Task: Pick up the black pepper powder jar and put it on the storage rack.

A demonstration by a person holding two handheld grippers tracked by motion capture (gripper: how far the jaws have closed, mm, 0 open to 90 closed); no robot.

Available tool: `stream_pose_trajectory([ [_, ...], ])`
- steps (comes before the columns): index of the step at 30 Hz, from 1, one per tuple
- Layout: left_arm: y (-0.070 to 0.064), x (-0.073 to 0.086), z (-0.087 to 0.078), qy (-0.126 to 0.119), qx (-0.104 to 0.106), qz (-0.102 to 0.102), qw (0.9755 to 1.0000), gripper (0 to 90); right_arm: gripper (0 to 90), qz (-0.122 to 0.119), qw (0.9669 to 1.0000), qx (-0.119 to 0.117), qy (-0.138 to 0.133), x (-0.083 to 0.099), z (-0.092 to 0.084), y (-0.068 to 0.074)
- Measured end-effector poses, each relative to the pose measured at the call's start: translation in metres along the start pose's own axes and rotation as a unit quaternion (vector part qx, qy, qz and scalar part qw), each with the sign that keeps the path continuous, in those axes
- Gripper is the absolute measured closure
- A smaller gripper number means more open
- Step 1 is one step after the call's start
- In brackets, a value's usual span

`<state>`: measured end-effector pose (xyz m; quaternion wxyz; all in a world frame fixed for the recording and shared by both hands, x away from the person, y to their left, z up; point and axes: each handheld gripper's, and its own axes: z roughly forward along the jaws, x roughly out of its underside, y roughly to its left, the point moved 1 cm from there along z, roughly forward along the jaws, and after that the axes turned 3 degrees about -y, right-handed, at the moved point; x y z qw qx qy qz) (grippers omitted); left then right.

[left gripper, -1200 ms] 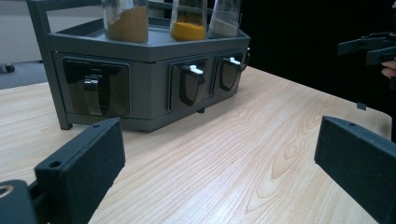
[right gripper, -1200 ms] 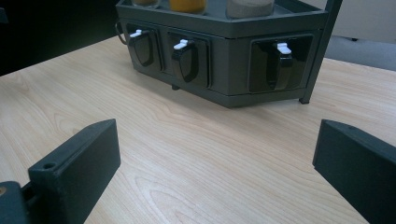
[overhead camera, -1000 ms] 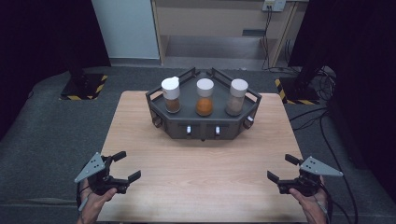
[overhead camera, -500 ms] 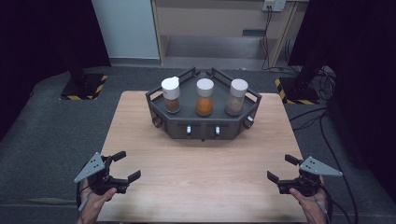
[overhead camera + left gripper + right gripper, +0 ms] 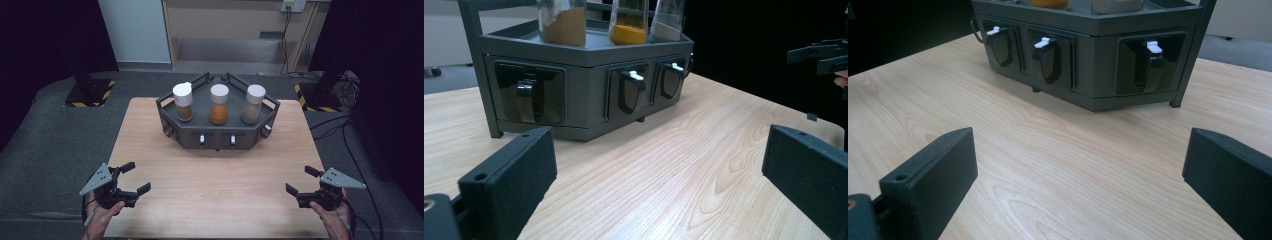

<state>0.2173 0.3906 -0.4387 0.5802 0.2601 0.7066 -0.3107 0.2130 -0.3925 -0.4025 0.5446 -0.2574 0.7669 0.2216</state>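
Here we are at the wooden table [image 5: 215, 180], and both hands sit low at the near edge. The left gripper [image 5: 131, 178] is at the near left corner with its jaws spread wide and nothing between them; in the left gripper view the 2 black pads [image 5: 509, 177] frame bare wood. Over at the near right corner, the right gripper [image 5: 304, 181] is just as wide open, holding nothing, pads [image 5: 930, 175] well apart over the tabletop.

Both tools point toward the dark grey rack [image 5: 218, 135], which stands at the far middle of the table, well apart from either gripper. It is a hexagon-like stand with a railed top tray and small drawers along its front faces. The right gripper view shows 3 drawer pulls with white tips [image 5: 1042, 42] on the faces turned that way.

Up on the tray stand 3 white-capped jars in a row, all upright: the left jar [image 5: 183, 101] with brown powder, the middle jar [image 5: 219, 104] with orange powder, the right jar [image 5: 254, 104] with pale greyish powder. They stand apart from one another.

In the left gripper view, the other hand's gripper [image 5: 821, 52] shows far off at the right edge.
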Motion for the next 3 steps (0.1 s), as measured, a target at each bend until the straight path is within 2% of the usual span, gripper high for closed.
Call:
stream_pose_trajectory([
  [3, 0.0001, 0.0001, 0.0002, 0.0, 0.0, -0.001, 1.0, 0.0, 1.6, 0.0, 1.0, 0.0, -0.001, 0.0002, -0.0001, -0.0002],
])
